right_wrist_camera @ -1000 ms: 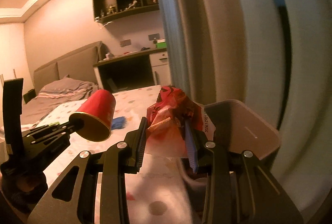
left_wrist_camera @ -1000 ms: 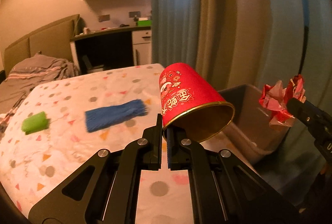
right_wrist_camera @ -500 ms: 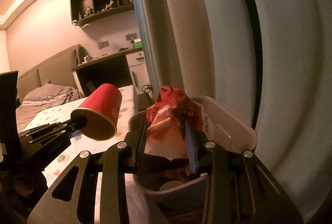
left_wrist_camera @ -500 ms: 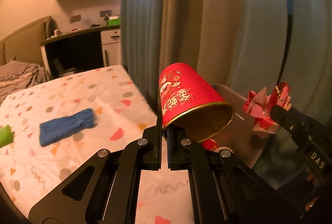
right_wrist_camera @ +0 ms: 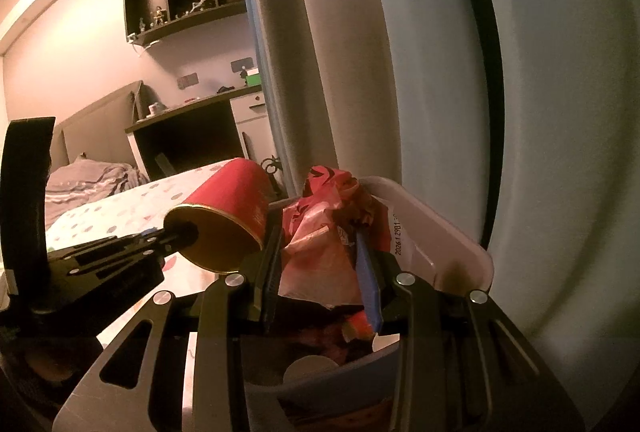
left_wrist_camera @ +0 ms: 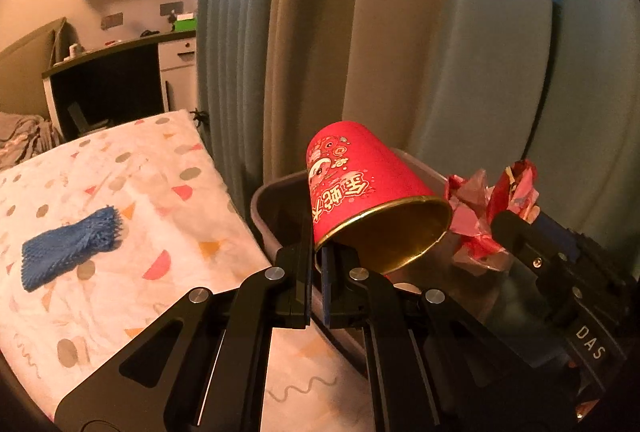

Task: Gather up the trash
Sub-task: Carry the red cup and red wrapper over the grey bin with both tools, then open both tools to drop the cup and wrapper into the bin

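My left gripper (left_wrist_camera: 317, 268) is shut on the rim of a red paper cup (left_wrist_camera: 360, 192) with a gold inside, held tilted with its mouth toward me over the grey trash bin (left_wrist_camera: 264, 200). The same cup (right_wrist_camera: 232, 208) shows at the left of the right wrist view, pinched by the left gripper (right_wrist_camera: 176, 234). My right gripper (right_wrist_camera: 320, 272) is shut on a crumpled red wrapper (right_wrist_camera: 324, 236) held above the bin (right_wrist_camera: 440, 228). In the left wrist view the wrapper (left_wrist_camera: 488, 204) and right gripper (left_wrist_camera: 524, 228) sit just right of the cup.
The bin stands beside a bed with a spotted cover (left_wrist_camera: 120, 232), against long curtains (left_wrist_camera: 400, 52). A blue knitted cloth (left_wrist_camera: 72, 244) lies on the bed. Some trash lies inside the bin (right_wrist_camera: 360, 324). A dark desk (left_wrist_camera: 108, 80) and wall shelf stand behind.
Both grippers have swung right and lower, from over the bed to above the bin. The cup and wrapper remain gripped. The green item on the bed has left the view.
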Demonstrator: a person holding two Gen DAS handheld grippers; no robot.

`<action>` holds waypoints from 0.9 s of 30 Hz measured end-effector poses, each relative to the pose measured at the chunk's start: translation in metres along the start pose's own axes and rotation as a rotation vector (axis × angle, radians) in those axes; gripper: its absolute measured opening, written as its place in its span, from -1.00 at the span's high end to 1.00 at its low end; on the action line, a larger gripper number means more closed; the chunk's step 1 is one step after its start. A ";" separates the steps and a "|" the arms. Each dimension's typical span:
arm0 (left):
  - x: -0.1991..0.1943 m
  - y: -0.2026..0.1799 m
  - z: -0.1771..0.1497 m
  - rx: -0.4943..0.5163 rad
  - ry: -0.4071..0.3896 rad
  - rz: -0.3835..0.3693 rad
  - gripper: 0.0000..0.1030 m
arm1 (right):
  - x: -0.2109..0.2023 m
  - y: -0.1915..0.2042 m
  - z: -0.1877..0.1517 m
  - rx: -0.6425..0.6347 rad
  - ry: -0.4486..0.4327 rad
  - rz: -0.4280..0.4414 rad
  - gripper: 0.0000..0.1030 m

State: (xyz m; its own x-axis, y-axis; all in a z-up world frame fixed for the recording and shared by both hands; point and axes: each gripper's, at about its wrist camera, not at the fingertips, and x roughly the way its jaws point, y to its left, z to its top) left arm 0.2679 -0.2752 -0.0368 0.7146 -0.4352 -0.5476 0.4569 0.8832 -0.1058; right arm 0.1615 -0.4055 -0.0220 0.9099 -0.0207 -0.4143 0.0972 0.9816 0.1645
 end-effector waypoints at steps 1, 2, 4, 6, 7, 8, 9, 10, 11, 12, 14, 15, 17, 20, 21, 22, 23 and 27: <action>0.003 0.001 0.000 -0.003 0.003 -0.005 0.95 | 0.001 0.001 0.000 0.001 0.003 -0.003 0.32; 0.005 0.001 0.000 -0.005 0.009 -0.010 0.95 | 0.002 0.000 -0.001 0.003 0.006 -0.004 0.32; 0.007 -0.001 0.000 -0.003 0.014 -0.017 0.95 | 0.004 0.000 -0.001 0.005 0.009 -0.004 0.32; 0.010 -0.002 0.000 -0.002 0.019 -0.023 0.95 | 0.005 0.000 -0.001 0.003 0.012 -0.006 0.31; 0.010 -0.002 0.000 -0.006 0.023 -0.029 0.95 | 0.006 0.000 -0.002 0.004 0.015 -0.007 0.31; 0.012 -0.001 0.000 -0.011 0.027 -0.035 0.95 | 0.007 -0.001 -0.002 0.006 0.017 -0.005 0.31; 0.014 0.000 0.000 -0.017 0.030 -0.039 0.94 | 0.007 -0.001 -0.003 0.007 0.019 -0.005 0.31; 0.017 0.000 0.000 -0.021 0.035 -0.041 0.94 | 0.009 -0.002 -0.002 0.006 0.020 -0.005 0.31; 0.018 0.000 0.000 -0.023 0.038 -0.046 0.94 | 0.010 -0.002 -0.002 0.006 0.020 -0.005 0.31; 0.019 0.000 -0.001 -0.024 0.039 -0.048 0.94 | 0.010 -0.002 -0.002 0.007 0.021 -0.004 0.31; 0.022 -0.001 -0.002 -0.028 0.044 -0.052 0.94 | 0.012 -0.003 -0.003 0.010 0.024 -0.004 0.30; 0.023 0.000 -0.003 -0.033 0.047 -0.058 0.94 | 0.013 -0.003 -0.003 0.013 0.027 -0.002 0.30; 0.025 0.000 -0.003 -0.041 0.054 -0.065 0.94 | 0.014 -0.002 -0.002 0.015 0.031 -0.003 0.30; 0.027 0.000 -0.004 -0.040 0.058 -0.067 0.94 | 0.015 -0.003 -0.003 0.012 0.036 -0.002 0.30; 0.026 -0.001 -0.004 -0.039 0.057 -0.068 0.94 | 0.015 -0.003 -0.003 0.012 0.037 -0.001 0.30; 0.026 -0.001 -0.004 -0.038 0.056 -0.075 0.94 | 0.016 -0.003 -0.003 0.013 0.039 -0.001 0.29; 0.026 -0.002 -0.004 -0.034 0.056 -0.077 0.94 | 0.017 -0.004 -0.004 0.014 0.040 -0.001 0.29; 0.026 -0.004 -0.003 -0.028 0.060 -0.088 0.91 | 0.018 -0.004 -0.003 0.014 0.040 -0.004 0.28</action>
State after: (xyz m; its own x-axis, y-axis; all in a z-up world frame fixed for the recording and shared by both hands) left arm 0.2829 -0.2897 -0.0535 0.6393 -0.5009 -0.5835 0.5010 0.8469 -0.1781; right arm 0.1758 -0.4094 -0.0331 0.8928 -0.0164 -0.4502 0.1066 0.9786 0.1757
